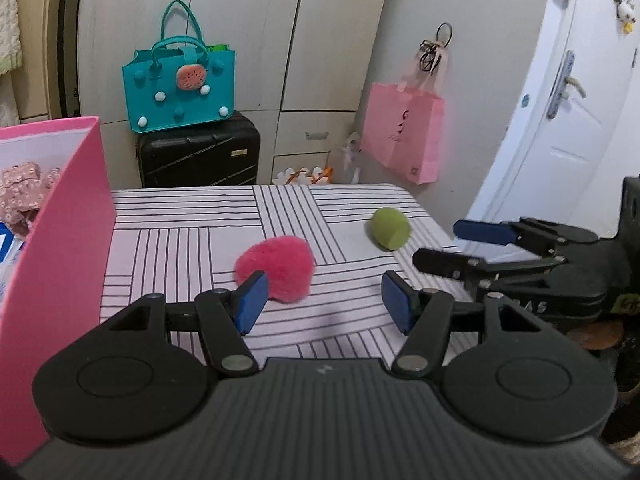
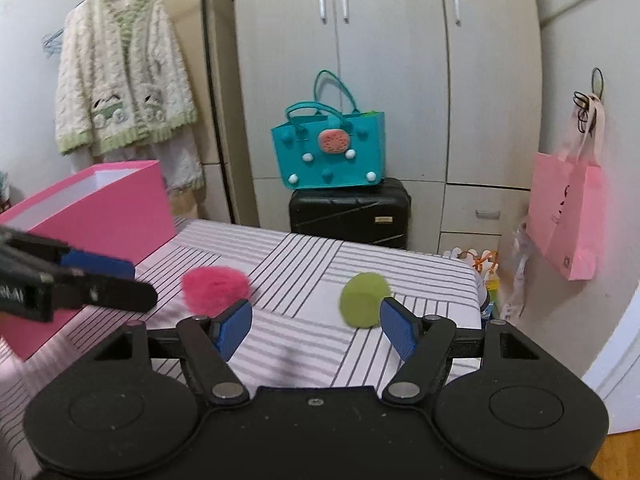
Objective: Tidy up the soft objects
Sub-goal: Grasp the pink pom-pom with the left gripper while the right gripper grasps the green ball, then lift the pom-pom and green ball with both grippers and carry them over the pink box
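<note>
A fluffy pink heart (image 1: 276, 268) (image 2: 214, 284) and a green soft ball (image 1: 390, 228) (image 2: 364, 294) lie apart on the striped table cover (image 1: 180, 216). My left gripper (image 1: 324, 302) is open just short of the pink heart, which sits past its left pad, and nothing is between its fingers. My right gripper (image 2: 316, 328) is open as well, with the green ball just beyond its right pad. Each gripper appears in the other's view: the right gripper (image 1: 460, 248) at the right edge, the left gripper (image 2: 120, 280) at the left edge.
An open pink box (image 1: 60, 220) (image 2: 100, 208) stands on the table's left side with a floral fabric item (image 1: 20, 192) inside. Behind the table a teal bag (image 2: 328, 152) rests on a black suitcase (image 2: 348, 216). A pink tote (image 2: 568, 208) hangs at the right.
</note>
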